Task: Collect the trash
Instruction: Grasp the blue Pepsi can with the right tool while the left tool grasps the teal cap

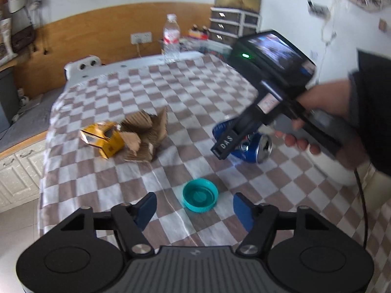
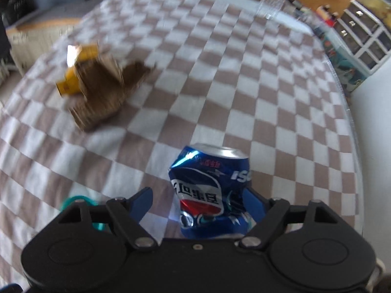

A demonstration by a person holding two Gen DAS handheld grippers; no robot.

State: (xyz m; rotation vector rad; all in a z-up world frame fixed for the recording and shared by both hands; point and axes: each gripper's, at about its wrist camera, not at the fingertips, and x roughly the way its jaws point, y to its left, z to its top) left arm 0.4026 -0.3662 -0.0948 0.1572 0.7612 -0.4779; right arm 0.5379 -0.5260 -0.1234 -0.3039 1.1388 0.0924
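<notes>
Nearest the left wrist camera, the left gripper [image 1: 194,210] hangs with its blue pads apart and nothing pressed between them; a teal bottle cap [image 1: 200,195] lies open side up on the checked cloth [image 1: 136,171] just ahead, between the fingertips' lines but untouched.

Farther left on the cloth sits a crumpled yellow carton [image 1: 105,141] touching a torn piece of brown corrugated cardboard [image 1: 144,136], the two forming one heap. To the right, a dented blue soda can [image 1: 246,146] lies on its side, silver end facing the right edge of the table.

From the right wrist view, the right gripper [image 2: 198,205] straddles that can [image 2: 210,190]: the right pad looks to be against its crushed wall, while the left pad stands clear with a gap, so the can is not clamped. A person's hand [image 1: 317,119] grips the handle of this tool.

At the far end a clear water bottle [image 1: 171,39] stands upright near the table's back edge. Between it and the trash the cloth is bare and wide. The table's left edge drops to white cabinets [image 1: 17,171]; its right edge runs close beside the can, with a drawer unit [image 2: 361,36] beyond.
</notes>
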